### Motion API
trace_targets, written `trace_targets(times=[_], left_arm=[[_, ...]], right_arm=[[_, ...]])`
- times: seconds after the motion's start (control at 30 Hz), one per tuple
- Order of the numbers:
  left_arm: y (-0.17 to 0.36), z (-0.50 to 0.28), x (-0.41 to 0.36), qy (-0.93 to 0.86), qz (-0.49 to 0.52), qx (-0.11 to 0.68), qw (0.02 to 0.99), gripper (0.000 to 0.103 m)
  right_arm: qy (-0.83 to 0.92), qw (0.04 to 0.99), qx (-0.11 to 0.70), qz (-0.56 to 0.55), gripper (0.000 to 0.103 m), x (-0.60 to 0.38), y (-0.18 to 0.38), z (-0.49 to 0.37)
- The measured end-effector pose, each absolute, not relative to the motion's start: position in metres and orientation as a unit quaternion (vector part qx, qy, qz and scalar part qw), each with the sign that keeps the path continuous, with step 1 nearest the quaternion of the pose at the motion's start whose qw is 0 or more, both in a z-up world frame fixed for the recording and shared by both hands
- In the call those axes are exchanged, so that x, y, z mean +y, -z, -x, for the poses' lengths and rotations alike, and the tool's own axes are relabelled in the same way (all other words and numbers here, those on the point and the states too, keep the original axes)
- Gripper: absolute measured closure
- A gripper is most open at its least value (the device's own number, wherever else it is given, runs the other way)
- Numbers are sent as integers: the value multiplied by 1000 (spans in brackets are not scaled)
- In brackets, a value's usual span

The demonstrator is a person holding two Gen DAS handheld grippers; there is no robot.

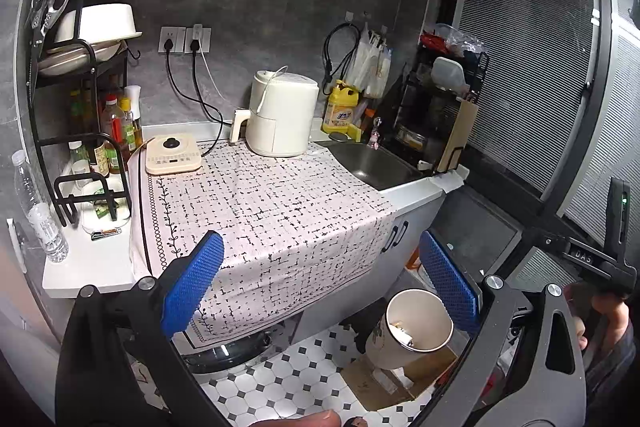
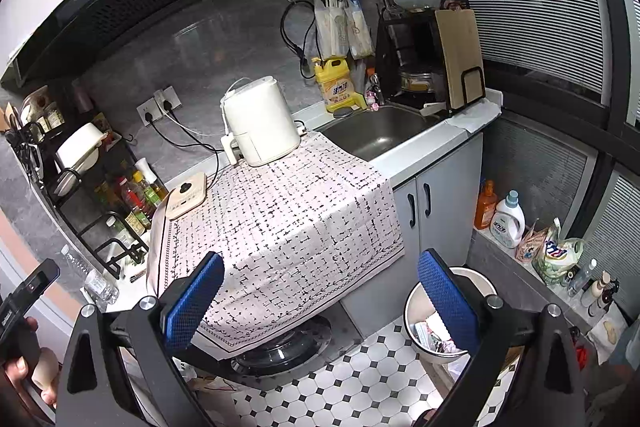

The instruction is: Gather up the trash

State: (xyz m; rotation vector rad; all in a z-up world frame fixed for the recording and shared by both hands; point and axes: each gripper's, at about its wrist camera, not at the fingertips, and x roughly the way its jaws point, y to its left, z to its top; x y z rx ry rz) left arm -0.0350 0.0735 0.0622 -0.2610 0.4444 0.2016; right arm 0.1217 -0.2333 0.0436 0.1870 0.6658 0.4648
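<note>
A white trash bin [image 1: 416,327] stands on the tiled floor beside the counter, with some scraps inside; it also shows in the right wrist view [image 2: 428,327]. My left gripper [image 1: 320,291] is open and empty, held in front of the counter's cloth-covered edge. My right gripper [image 2: 320,295] is open and empty, with its right finger over the bin. An empty clear plastic bottle [image 1: 38,211] stands at the counter's left end, also seen in the right wrist view [image 2: 94,279]. The patterned cloth [image 1: 272,211] bears no loose trash.
On the counter stand a white air fryer [image 1: 280,115], a small induction cooker [image 1: 173,153], a condiment rack [image 1: 80,155] and a sink [image 1: 372,163] with a dish rack. A washing machine [image 2: 280,347] sits under the cloth. Cardboard [image 1: 392,379] lies under the bin.
</note>
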Motion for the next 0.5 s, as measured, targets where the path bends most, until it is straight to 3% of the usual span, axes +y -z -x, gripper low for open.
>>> trace_targets(times=[0.5], left_arm=[[-61, 42, 82, -104, 137, 218, 961, 6]], right_arm=[[-226, 914, 325, -85, 8, -220, -39, -119]])
